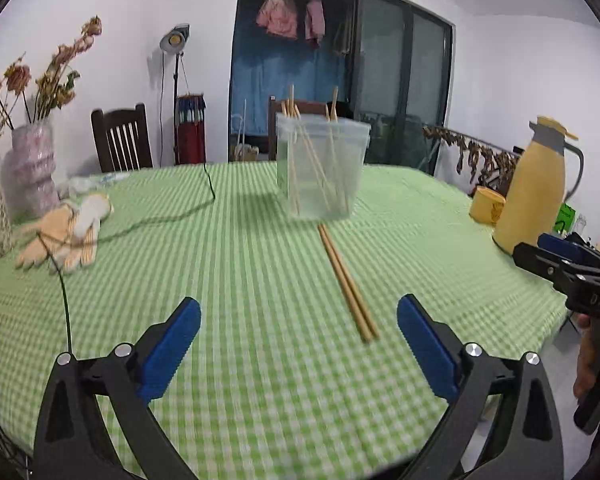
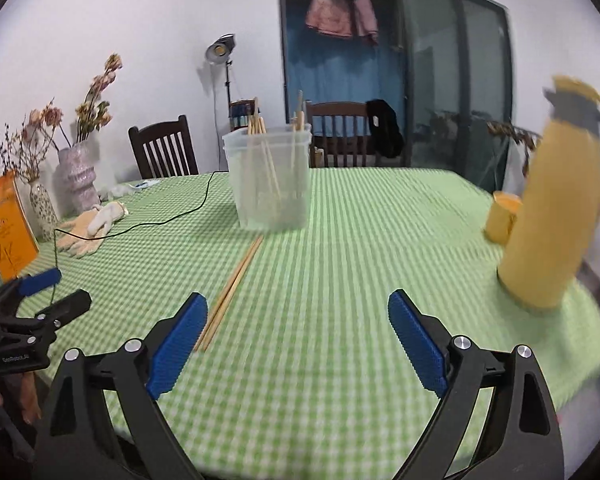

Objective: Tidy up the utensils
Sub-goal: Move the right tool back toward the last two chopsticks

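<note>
Blue pads of our left tool (image 1: pixel 298 344) stand wide apart over the green check worktop (image 1: pixel 240 280), nothing between them; our right tool (image 2: pixel 296 340) is spread the same way, also empty. Just ahead lies a pair of chopsticks (image 1: pixel 346 280), side by side and flat on the cloth, long axis running away from us toward the tub (image 1: pixel 320 168), far tips touching or just short of its base. Their near ends lie between our left pads, nearer the right one, whereas they sit just outside the right tool's left pad (image 2: pixel 178 344), so we judge the left better placed. Open cloth surrounds the pair; the flask (image 2: pixel 552 216) and gloves (image 1: pixel 60 236) stand well apart.
</note>
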Demonstrator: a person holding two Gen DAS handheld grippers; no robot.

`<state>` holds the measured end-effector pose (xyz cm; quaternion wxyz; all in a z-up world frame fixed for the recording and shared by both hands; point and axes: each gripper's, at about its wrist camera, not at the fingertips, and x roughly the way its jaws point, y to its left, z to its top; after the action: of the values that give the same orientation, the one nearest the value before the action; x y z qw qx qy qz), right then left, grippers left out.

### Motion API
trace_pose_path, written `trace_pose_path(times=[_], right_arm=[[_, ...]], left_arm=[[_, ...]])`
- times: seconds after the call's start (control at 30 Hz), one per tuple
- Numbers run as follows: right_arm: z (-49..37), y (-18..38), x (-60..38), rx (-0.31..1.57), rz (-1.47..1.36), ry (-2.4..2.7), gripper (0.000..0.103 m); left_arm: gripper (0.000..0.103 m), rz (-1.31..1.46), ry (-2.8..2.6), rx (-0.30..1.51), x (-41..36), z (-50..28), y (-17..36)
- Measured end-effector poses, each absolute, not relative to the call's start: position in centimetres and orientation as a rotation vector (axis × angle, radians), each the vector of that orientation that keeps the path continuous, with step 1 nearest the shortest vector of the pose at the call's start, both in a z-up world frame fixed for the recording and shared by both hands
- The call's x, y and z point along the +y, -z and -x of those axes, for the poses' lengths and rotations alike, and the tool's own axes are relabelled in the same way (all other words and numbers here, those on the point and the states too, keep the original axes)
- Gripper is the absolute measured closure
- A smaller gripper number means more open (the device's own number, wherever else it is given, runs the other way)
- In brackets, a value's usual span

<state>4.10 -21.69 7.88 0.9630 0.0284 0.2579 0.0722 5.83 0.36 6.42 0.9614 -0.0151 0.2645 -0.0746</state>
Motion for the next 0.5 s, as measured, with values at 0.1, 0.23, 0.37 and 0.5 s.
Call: trace_pose_path(times=[0.1,0.23,0.37,0.5], right_arm=[[-4.1,-6.7,-20.8,0.563,-0.015,-0.147,0.015],[-4.3,-5.9,-20.0,0.584,0.019,-0.147,0.015],[-4.2,-5.5,-19.9,0.597,0.023,-0.157,0.015],[-4.1,-5.4,-20.1,0.597,0.016,-0.149,0.015]], left_arm=[[0.007,-0.021,0.154,0.552,0.7,-5.3,-5.7],[0.007,-0.036,0.108,0.553,1.2,-5.5,-5.3],[0.007,-0.002,0.108,0.569,1.8,-6.0,-5.4],[0.007,-0.019,0.113,0.562,1.8,-5.9,-5.5]])
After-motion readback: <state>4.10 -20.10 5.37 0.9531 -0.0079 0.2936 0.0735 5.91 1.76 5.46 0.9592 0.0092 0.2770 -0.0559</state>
